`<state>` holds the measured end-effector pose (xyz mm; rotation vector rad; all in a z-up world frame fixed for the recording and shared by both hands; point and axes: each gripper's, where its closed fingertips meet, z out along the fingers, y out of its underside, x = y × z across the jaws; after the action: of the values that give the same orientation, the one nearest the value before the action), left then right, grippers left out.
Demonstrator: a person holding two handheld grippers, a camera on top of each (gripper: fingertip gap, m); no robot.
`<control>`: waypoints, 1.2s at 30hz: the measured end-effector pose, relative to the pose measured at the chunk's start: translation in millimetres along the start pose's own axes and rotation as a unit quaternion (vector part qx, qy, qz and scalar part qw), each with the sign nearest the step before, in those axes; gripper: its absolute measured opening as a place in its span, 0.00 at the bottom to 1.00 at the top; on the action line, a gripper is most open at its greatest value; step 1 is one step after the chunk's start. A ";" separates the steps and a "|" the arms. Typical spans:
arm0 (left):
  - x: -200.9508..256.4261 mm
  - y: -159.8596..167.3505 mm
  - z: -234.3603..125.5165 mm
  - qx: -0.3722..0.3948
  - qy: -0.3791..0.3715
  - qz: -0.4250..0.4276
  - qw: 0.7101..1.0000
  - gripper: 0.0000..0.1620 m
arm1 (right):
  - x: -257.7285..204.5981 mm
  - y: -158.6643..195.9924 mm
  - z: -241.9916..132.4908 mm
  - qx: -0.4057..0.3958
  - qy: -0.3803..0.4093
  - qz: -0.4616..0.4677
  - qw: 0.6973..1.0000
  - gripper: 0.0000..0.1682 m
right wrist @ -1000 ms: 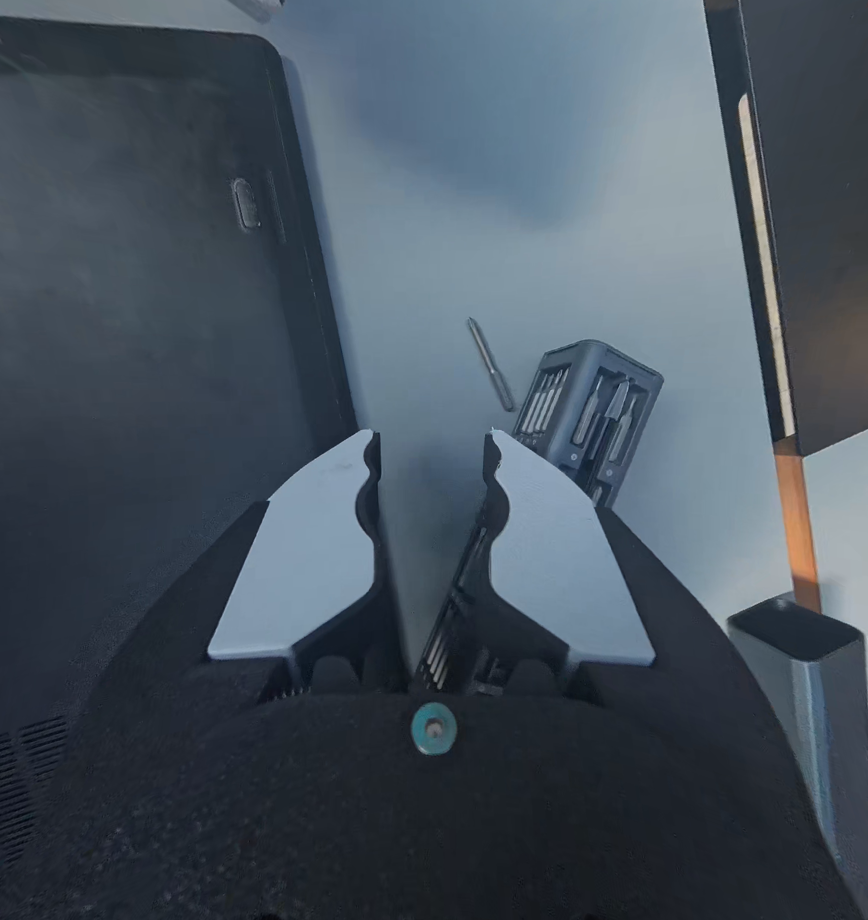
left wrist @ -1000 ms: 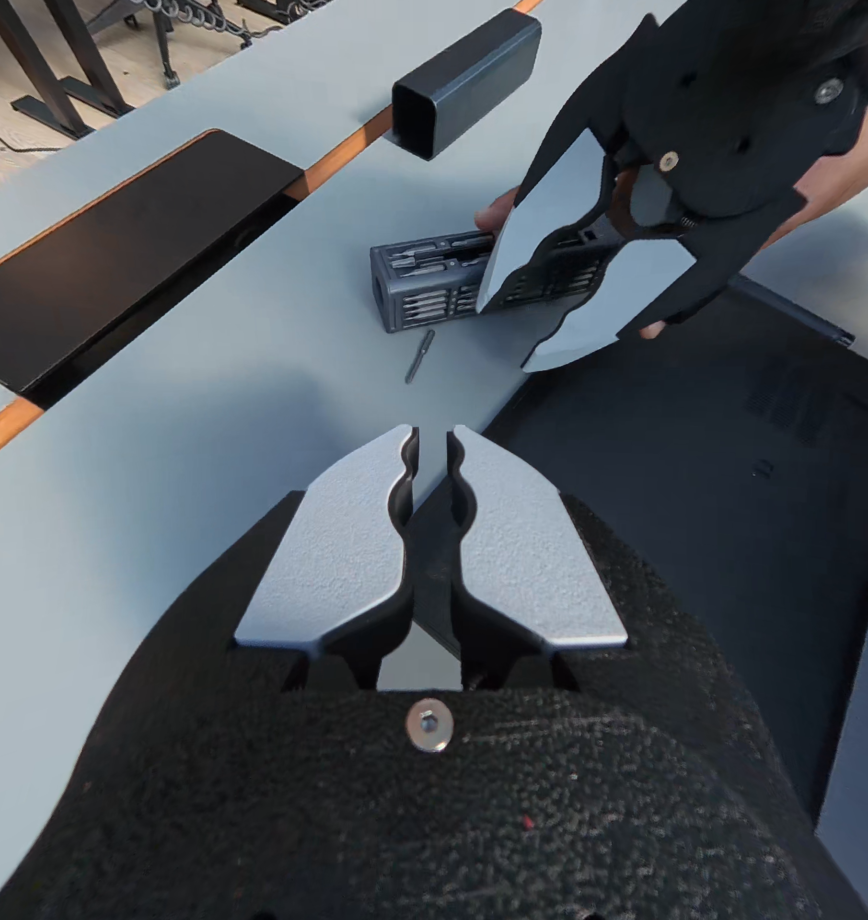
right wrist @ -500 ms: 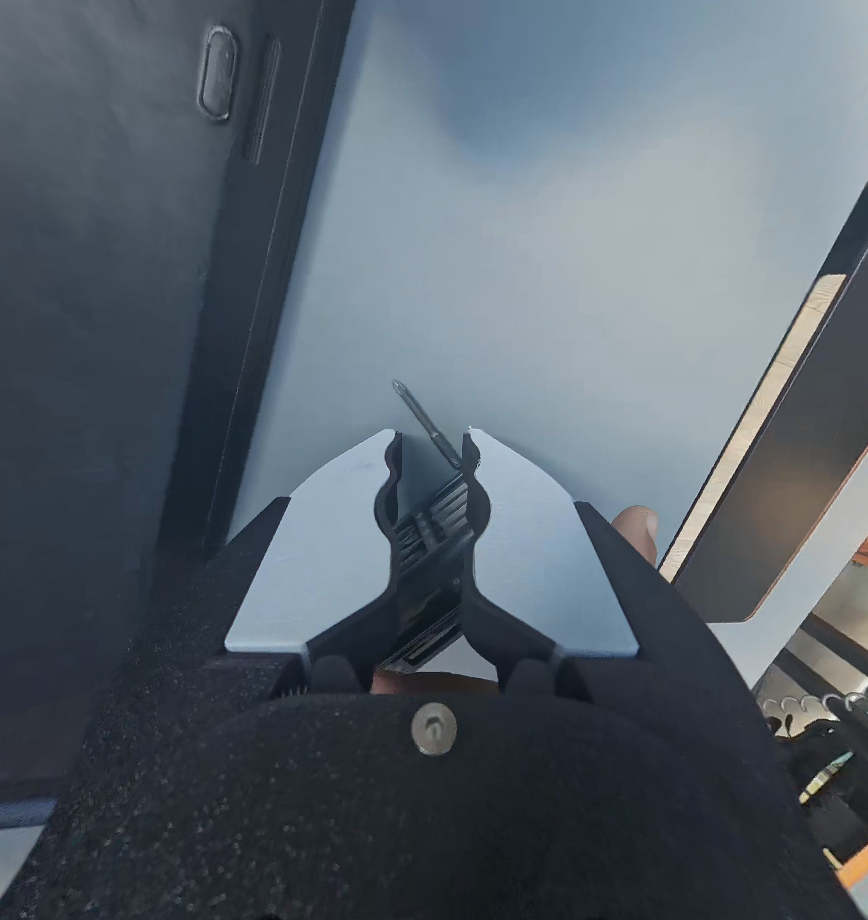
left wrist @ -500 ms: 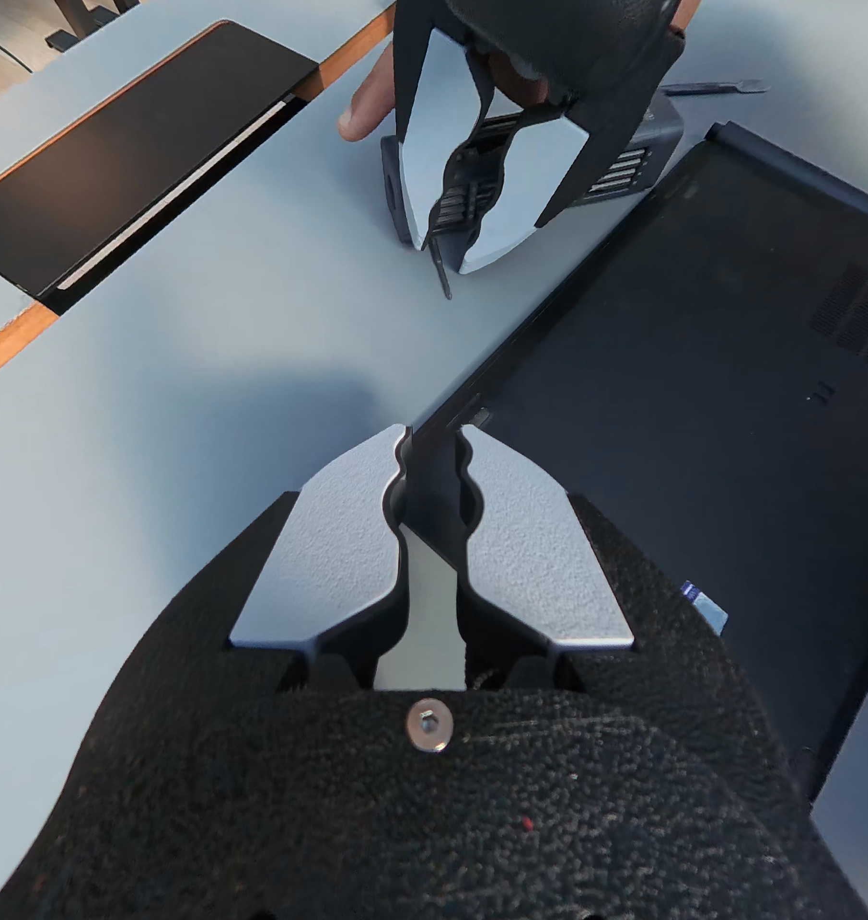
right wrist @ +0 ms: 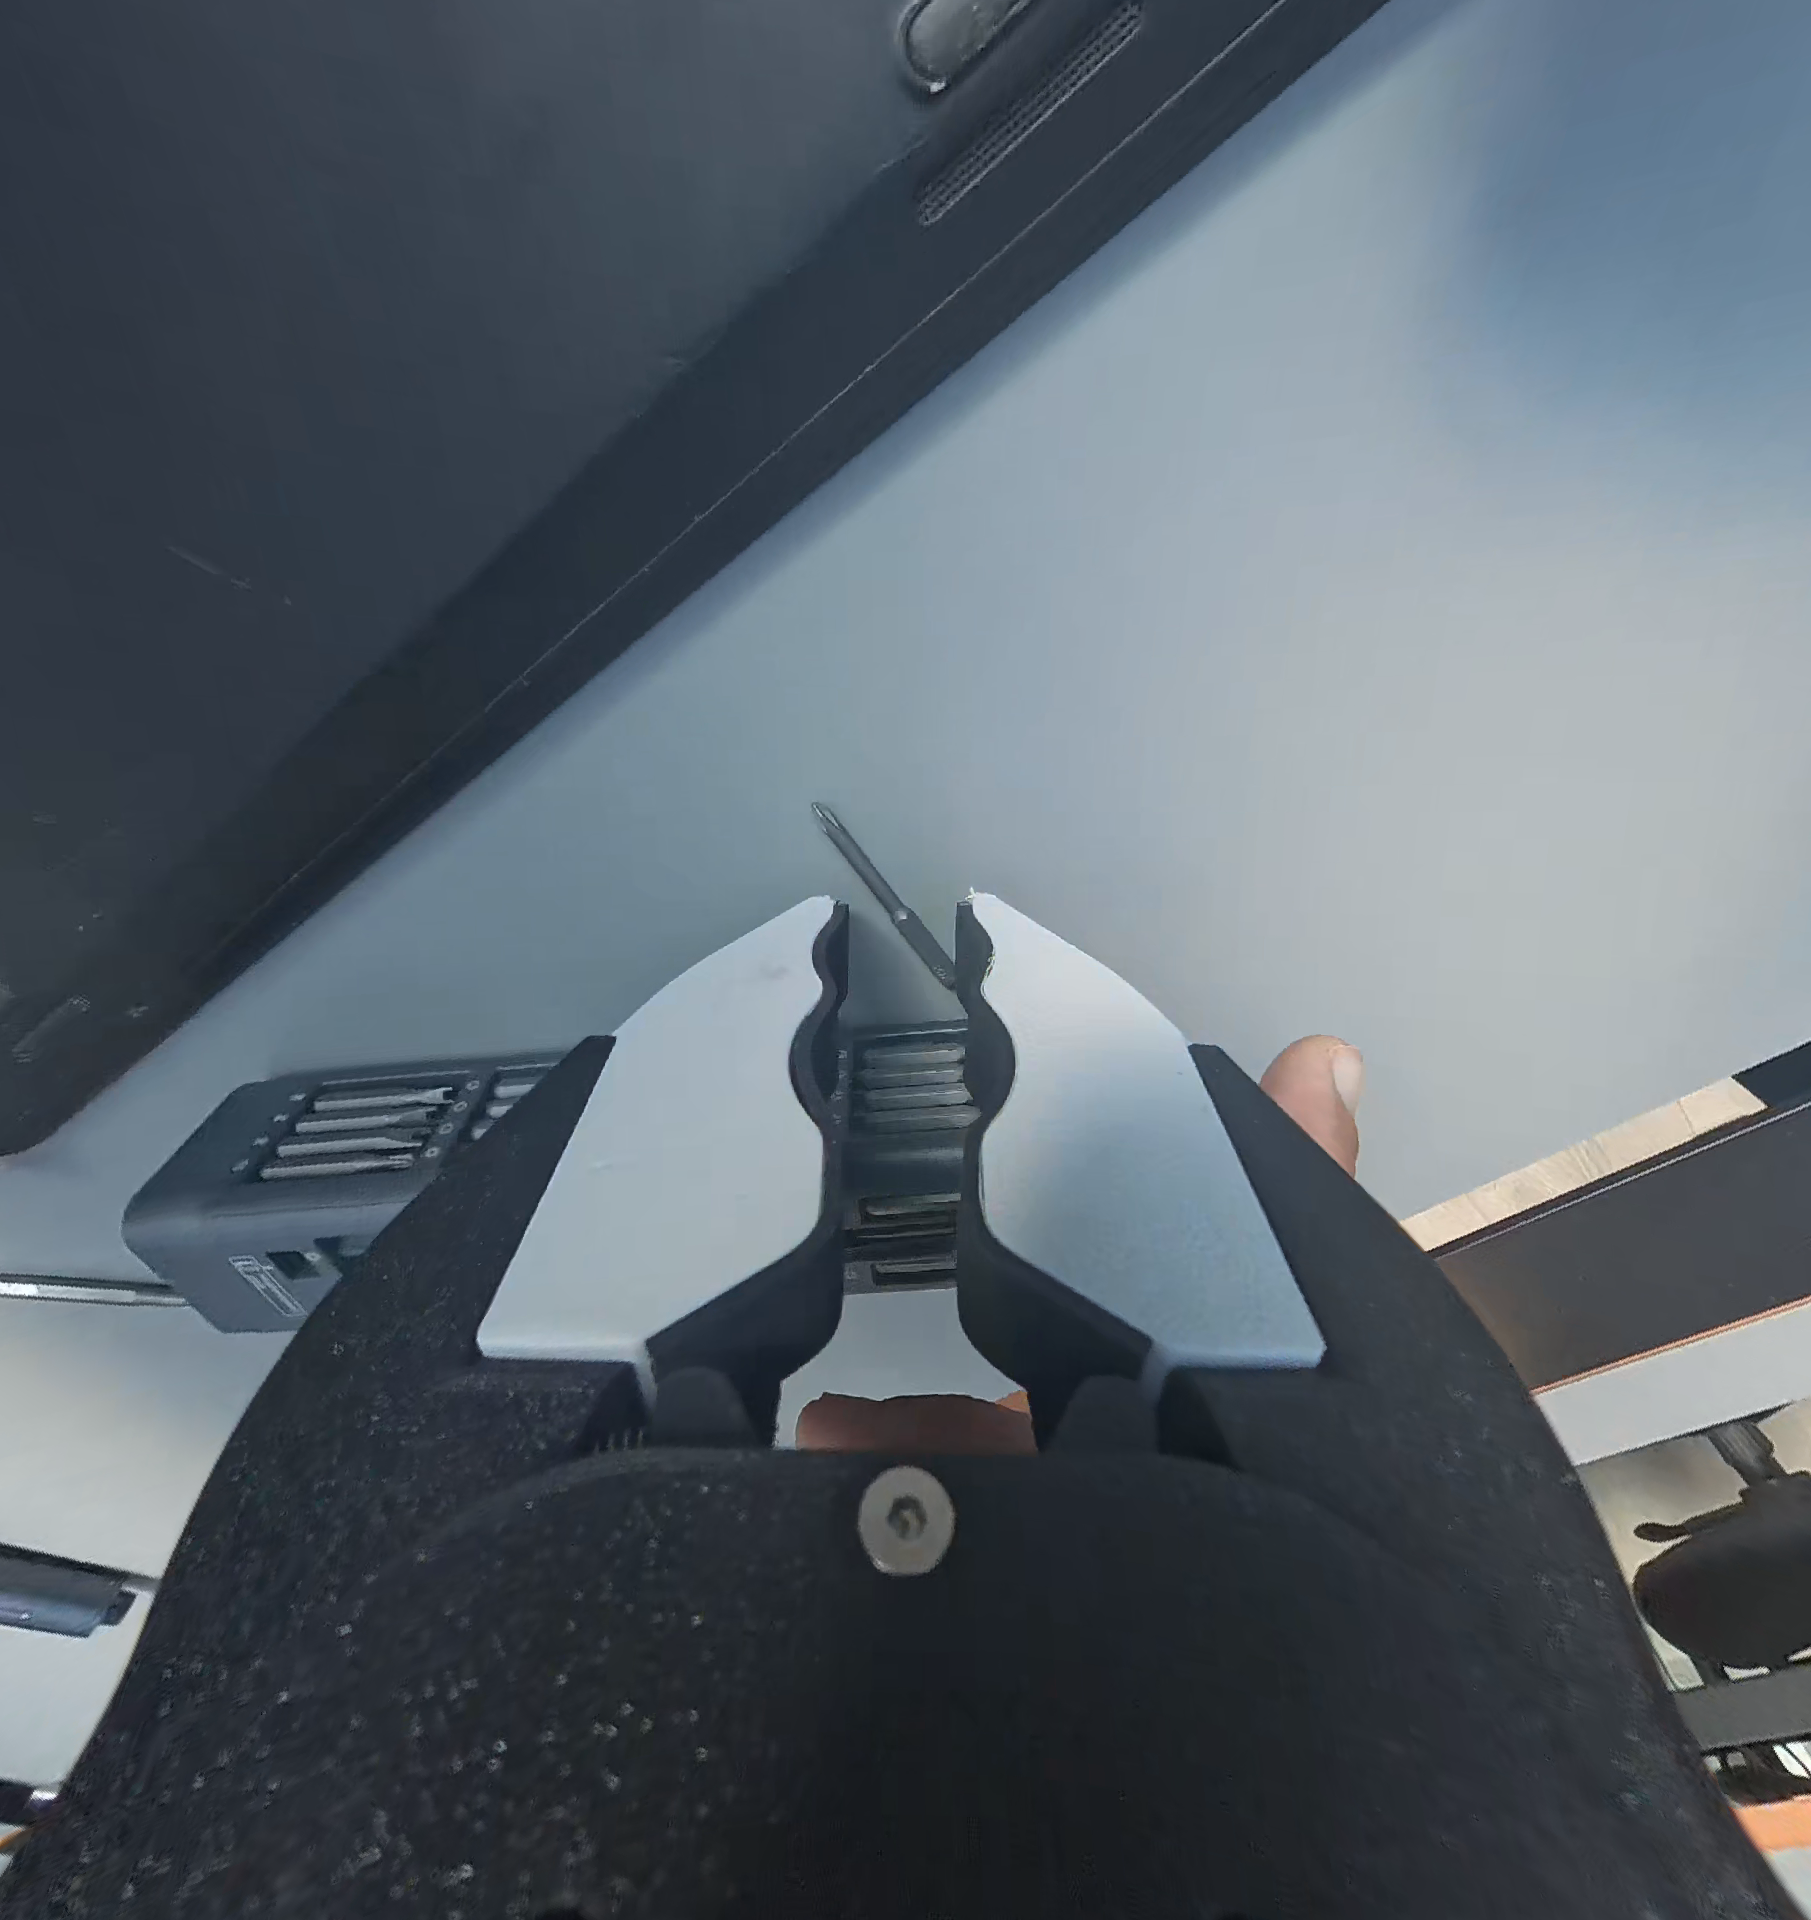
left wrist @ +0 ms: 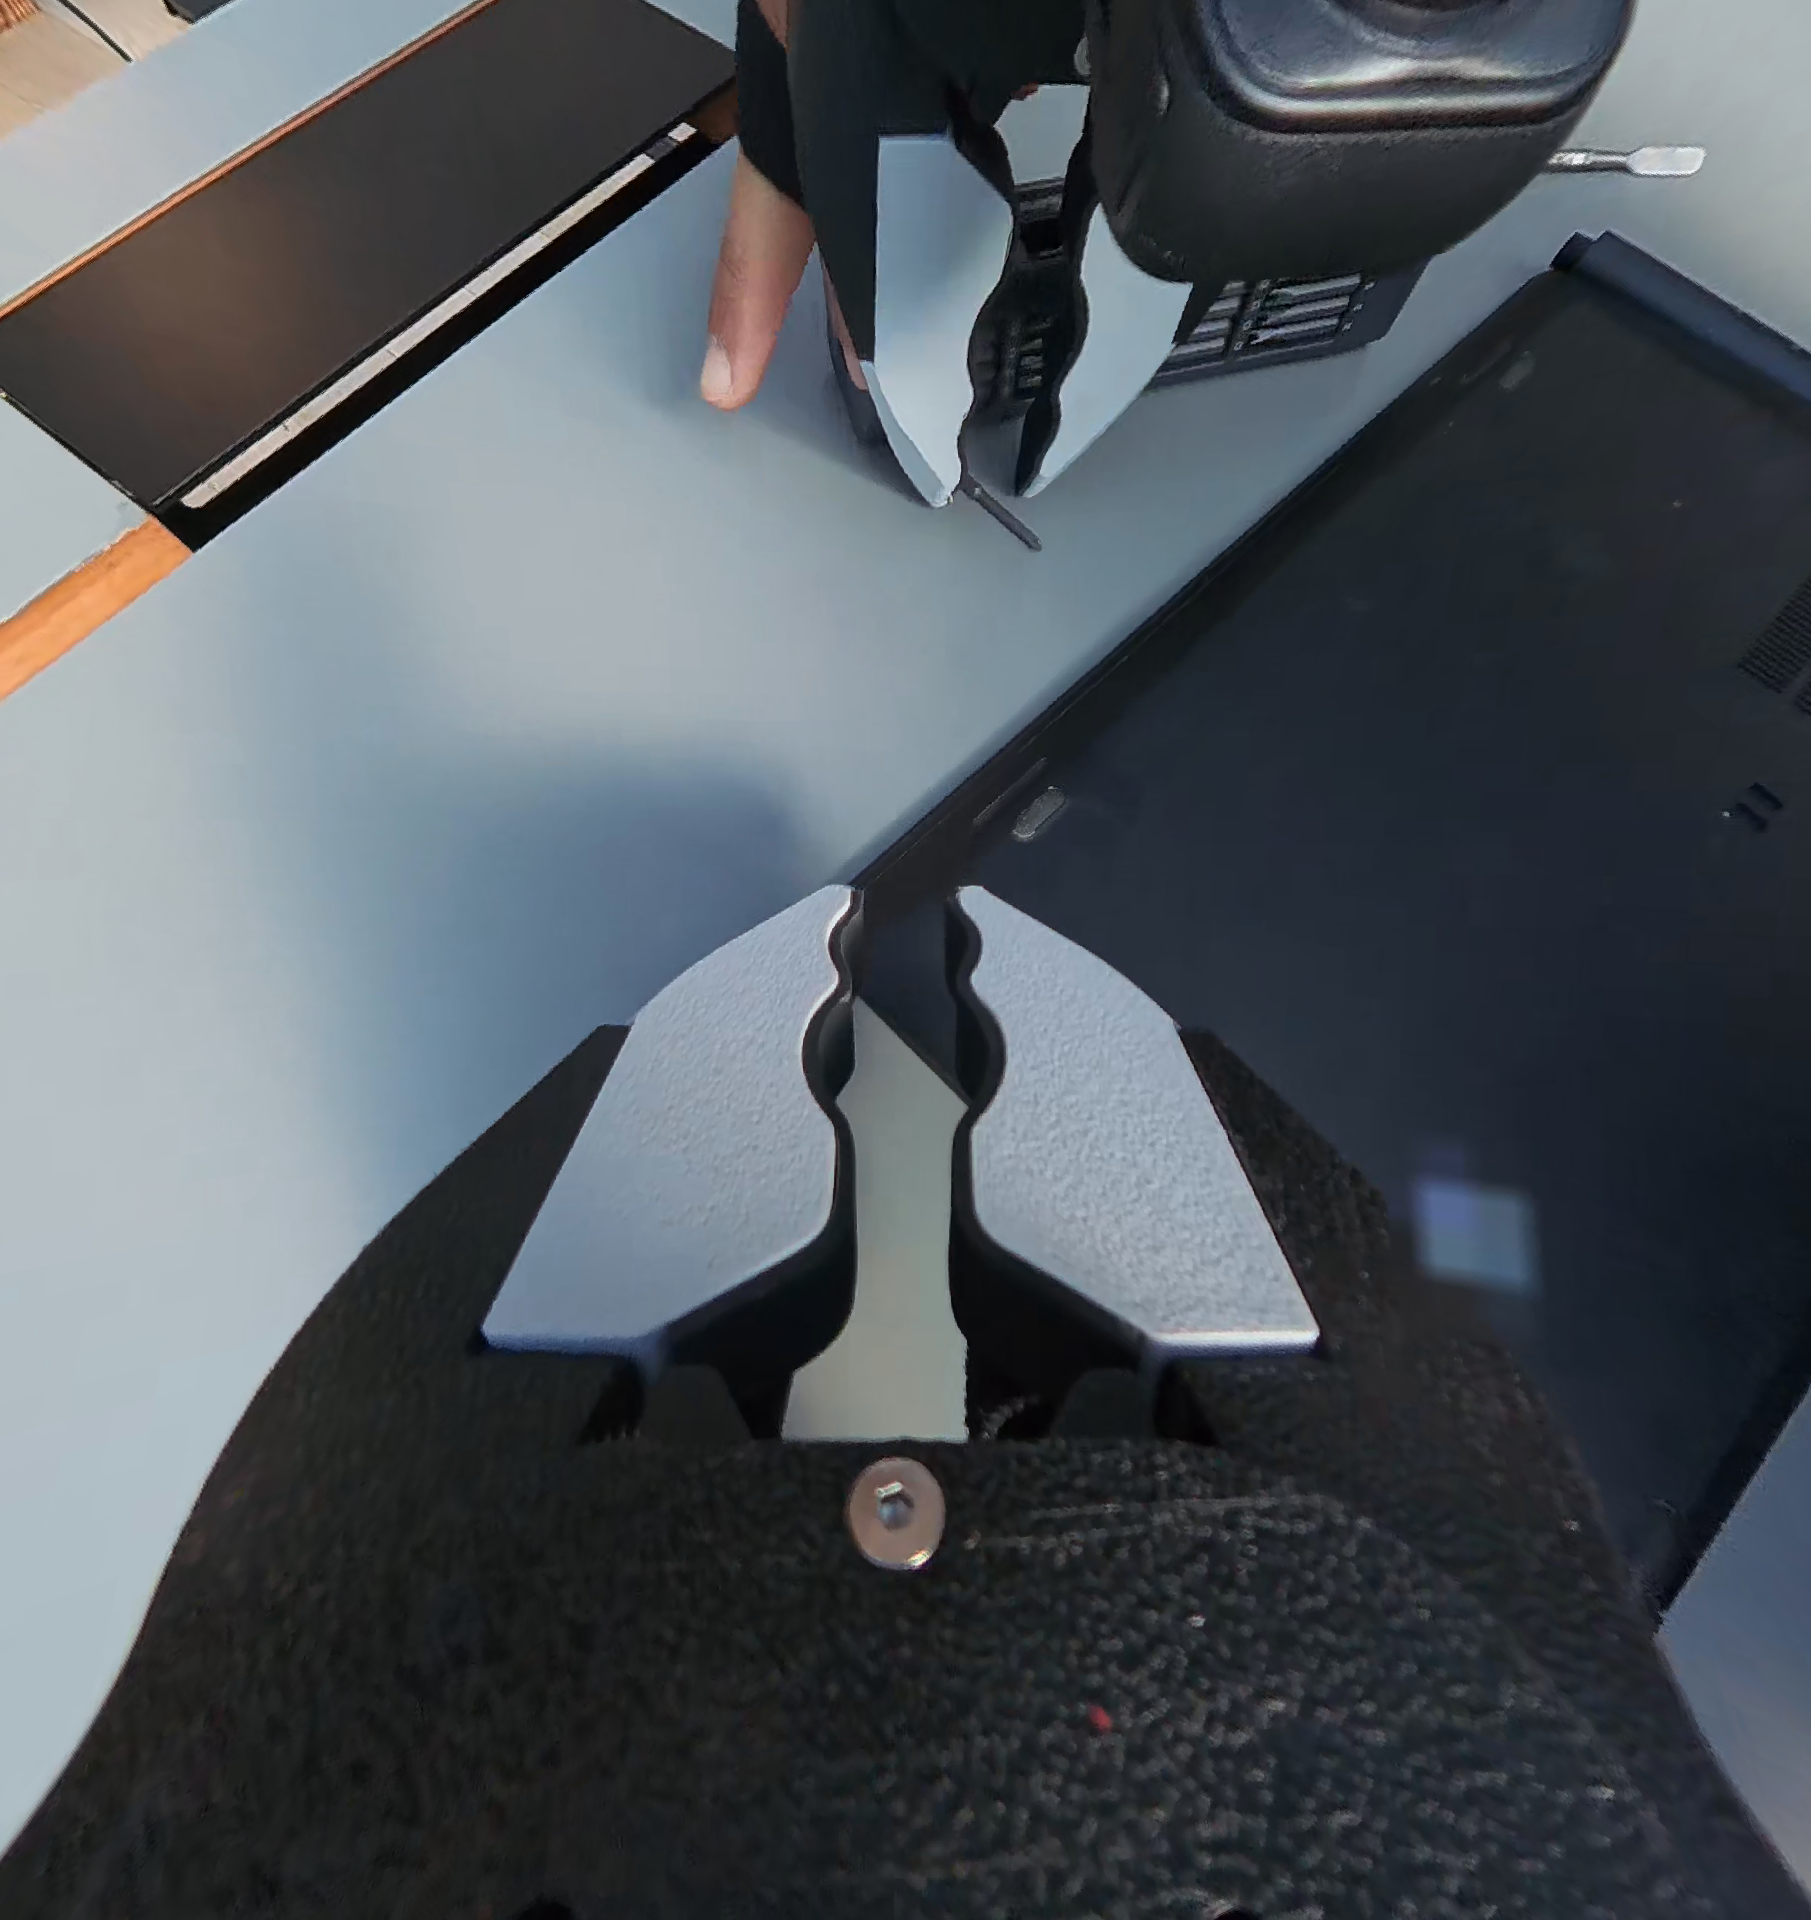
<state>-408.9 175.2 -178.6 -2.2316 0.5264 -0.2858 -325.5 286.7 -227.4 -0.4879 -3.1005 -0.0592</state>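
Observation:
A thin screwdriver bit (right wrist: pixel 880 894) lies on the light blue-grey table (right wrist: pixel 1296 623) beside a dark grey bit case (right wrist: pixel 340 1132). My right gripper (right wrist: pixel 901 904) stands tips-down over the bit, its jaws a narrow gap apart. The bit runs slantwise between the tips and its rear end is hidden by the right-hand finger. In the left wrist view the bit (left wrist: pixel 1005 520) sticks out below the right gripper (left wrist: pixel 984 488). My left gripper (left wrist: pixel 901 904) is empty, jaws slightly apart, over the near corner of a black laptop (left wrist: pixel 1452 831) lying underside up.
A person's finger (left wrist: pixel 745 312) rests on the table left of the case (left wrist: pixel 1285 312). A black inset panel (left wrist: pixel 309 260) with a wood-coloured edge lies at the far left. A metal pry tool (left wrist: pixel 1628 161) lies behind the laptop (right wrist: pixel 361 416). More tools (right wrist: pixel 28 1605) lie at the right wrist view's left edge. Across from one pair of fingers to the other is roughly 15 cm.
My right gripper has swung round over the case, come down on the loose bit, and its jaws have narrowed. My left gripper has shifted along the laptop's edge and its jaws have opened slightly.

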 end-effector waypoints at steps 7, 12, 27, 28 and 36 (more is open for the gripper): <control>-8.3 12.0 -15.0 -0.009 -0.024 -0.019 0.999 0.08 | 5.4 9.7 3.8 -0.016 -0.019 -0.026 0.999 0.05; -10.2 7.2 -15.9 0.001 -0.018 -0.026 1.000 0.07 | 1.3 6.0 4.4 0.004 -0.001 0.012 1.000 0.02; 22.5 -42.4 -3.1 0.040 -0.027 0.026 0.999 0.12 | 3.5 -58.7 -77.4 0.305 0.055 0.290 0.905 0.02; 26.1 -51.6 -6.0 0.060 -0.024 0.022 0.998 0.14 | 4.2 -66.6 -91.1 0.344 0.069 0.315 0.882 0.02; 67.4 -91.5 -27.4 0.120 0.058 -0.007 0.991 0.12 | -36.8 -91.0 -126.0 0.411 0.158 0.383 0.812 0.02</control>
<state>-333.8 179.7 -89.1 -1.9947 0.5090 -0.4636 -318.9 184.1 -105.1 -1.3794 -2.0662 1.0100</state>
